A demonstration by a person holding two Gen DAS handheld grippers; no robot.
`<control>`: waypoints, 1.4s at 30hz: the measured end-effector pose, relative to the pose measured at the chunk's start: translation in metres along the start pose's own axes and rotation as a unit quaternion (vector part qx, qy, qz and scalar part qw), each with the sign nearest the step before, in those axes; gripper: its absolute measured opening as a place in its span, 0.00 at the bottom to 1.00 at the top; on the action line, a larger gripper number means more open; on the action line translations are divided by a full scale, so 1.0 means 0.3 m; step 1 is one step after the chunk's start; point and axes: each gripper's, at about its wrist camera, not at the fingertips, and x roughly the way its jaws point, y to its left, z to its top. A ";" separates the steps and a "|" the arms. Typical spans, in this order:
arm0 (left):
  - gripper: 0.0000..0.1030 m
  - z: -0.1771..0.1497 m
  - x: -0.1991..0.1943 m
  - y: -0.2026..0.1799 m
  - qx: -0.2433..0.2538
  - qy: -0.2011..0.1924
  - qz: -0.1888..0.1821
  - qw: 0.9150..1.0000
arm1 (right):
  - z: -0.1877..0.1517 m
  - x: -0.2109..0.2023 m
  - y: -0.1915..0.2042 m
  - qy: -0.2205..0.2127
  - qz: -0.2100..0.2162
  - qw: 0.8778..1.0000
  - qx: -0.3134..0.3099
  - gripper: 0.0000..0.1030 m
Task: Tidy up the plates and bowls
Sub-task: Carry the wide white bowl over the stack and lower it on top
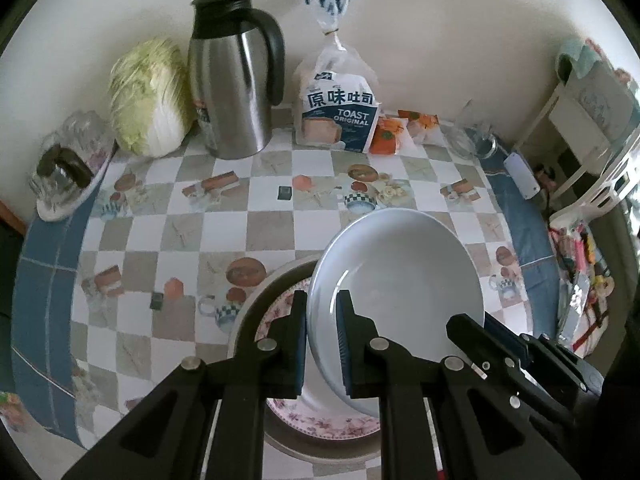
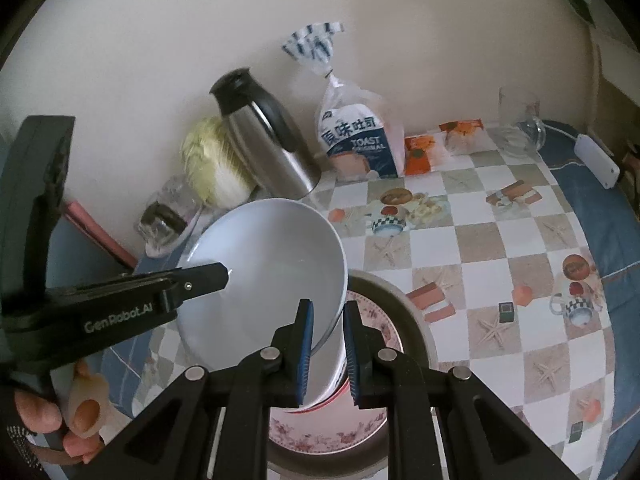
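A pale grey-blue shallow plate (image 1: 400, 272) (image 2: 272, 256) hangs tilted above the table, gripped at two opposite edges. My left gripper (image 1: 322, 344) is shut on its left rim, one finger inside and one outside. My right gripper (image 2: 326, 352) is shut on the opposite rim the same way. Each gripper shows in the other's view: the right gripper (image 1: 478, 326), and the left gripper (image 2: 222, 276) with a hand on its handle. Directly below lies a floral plate (image 1: 320, 420) (image 2: 332, 436) on a larger grey dish (image 1: 272, 280) (image 2: 420, 320).
Along the wall stand a steel thermos jug (image 1: 236, 80), a cabbage (image 1: 148, 96), a toast bag (image 1: 340, 112) and a glass pitcher (image 1: 472, 136). Glass cups sit on a tray (image 1: 68, 176) at the left. A white rack (image 1: 580, 160) stands off the table's right edge.
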 end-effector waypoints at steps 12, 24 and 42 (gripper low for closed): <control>0.14 -0.113 0.062 0.110 -0.081 -0.017 -0.068 0.994 | -0.037 0.059 0.026 0.029 -0.017 0.999 -0.028 0.17; 0.14 -0.127 0.069 0.106 -0.058 -0.026 -0.055 0.996 | -0.054 0.104 0.050 0.046 -0.037 0.997 -0.051 0.17; 0.14 -0.139 0.054 0.065 -0.019 -0.040 -0.013 0.999 | -0.063 0.109 0.106 0.039 -0.092 0.989 -0.107 0.19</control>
